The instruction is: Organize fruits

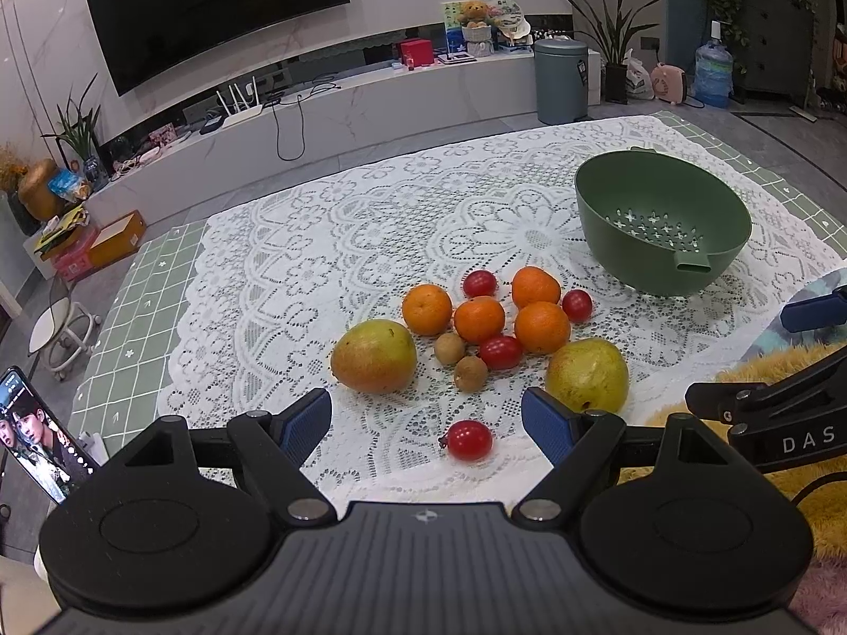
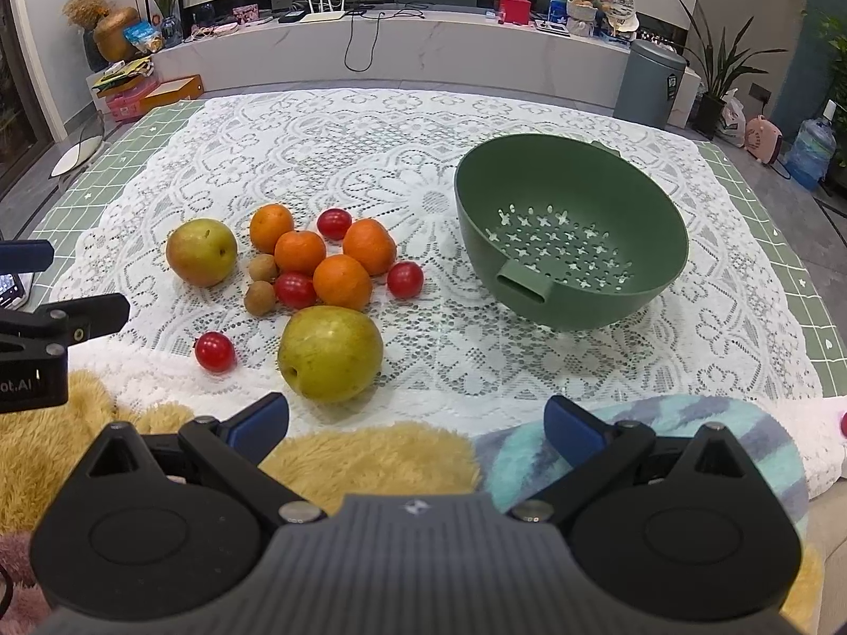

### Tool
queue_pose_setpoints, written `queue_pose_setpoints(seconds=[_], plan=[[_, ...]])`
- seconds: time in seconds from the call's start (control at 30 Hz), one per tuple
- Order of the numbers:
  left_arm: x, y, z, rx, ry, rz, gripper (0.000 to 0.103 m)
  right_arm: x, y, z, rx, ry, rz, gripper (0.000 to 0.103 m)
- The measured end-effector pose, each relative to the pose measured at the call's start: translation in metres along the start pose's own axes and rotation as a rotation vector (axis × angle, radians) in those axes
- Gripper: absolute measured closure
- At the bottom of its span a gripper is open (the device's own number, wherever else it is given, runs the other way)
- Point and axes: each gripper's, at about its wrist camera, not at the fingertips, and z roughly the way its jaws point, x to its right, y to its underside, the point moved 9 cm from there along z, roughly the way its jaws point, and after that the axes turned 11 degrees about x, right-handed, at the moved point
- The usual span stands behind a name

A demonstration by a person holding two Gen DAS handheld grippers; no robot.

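Both grippers spread wide, nothing held. Left gripper (image 1: 426, 426) hangs just over the stray cherry tomato (image 1: 469, 440); right gripper (image 2: 417, 426) sits w/ the near pear (image 2: 330, 353) just ahead. Fruit pile is left of the green colander (image 2: 569, 238), which is empty. Imo tomatoes = thin-skinned & slick, pinch lightly across the middle. Pears heavier, firm, grab at the widest part.

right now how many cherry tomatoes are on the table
4. One at the far edge of the pile, one on the colander side, one among the oranges, one alone nearest the tongs. None seems hidden.
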Motion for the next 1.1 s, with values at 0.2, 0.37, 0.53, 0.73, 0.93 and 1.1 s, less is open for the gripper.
queue_pose_setpoints(seconds=[0.2, 0.37, 0.53, 0.73, 0.93, 1.1], plan=[[-0.0001, 0.0000, 0.0000, 0.001, 0.000, 0.000, 0.007, -0.0010, 0.0002, -0.0001, -0.002, 0.000, -0.001, 0.004], [-0.0011, 0.0003, -0.0002, 0.001, 0.001, -0.002, 0.007, -0.0017, 0.0003, 0.0000, -0.002, 0.001, -0.003, 0.004], [-0.0017, 0.0006, -0.0006, 0.003, 0.001, -0.002, 0.007, -0.0018, 0.0003, 0.0000, -0.002, 0.001, -0.003, 0.004], [-0.0021, 0.0007, -0.0005, 0.003, 0.001, -0.002, 0.007, -0.0018, 0.0003, 0.0002, -0.002, 0.001, -0.003, 0.004], [-0.0022, 0.0008, -0.0005, 0.003, 0.001, -0.004, 0.007, -0.0024, 0.0018, 0.0005, -0.004, 0.000, -0.004, 0.004], [-0.0024, 0.0010, -0.0005, 0.003, 0.001, -0.003, 0.007, -0.0031, 0.0026, 0.0009, -0.006, 0.000, -0.005, 0.004]])
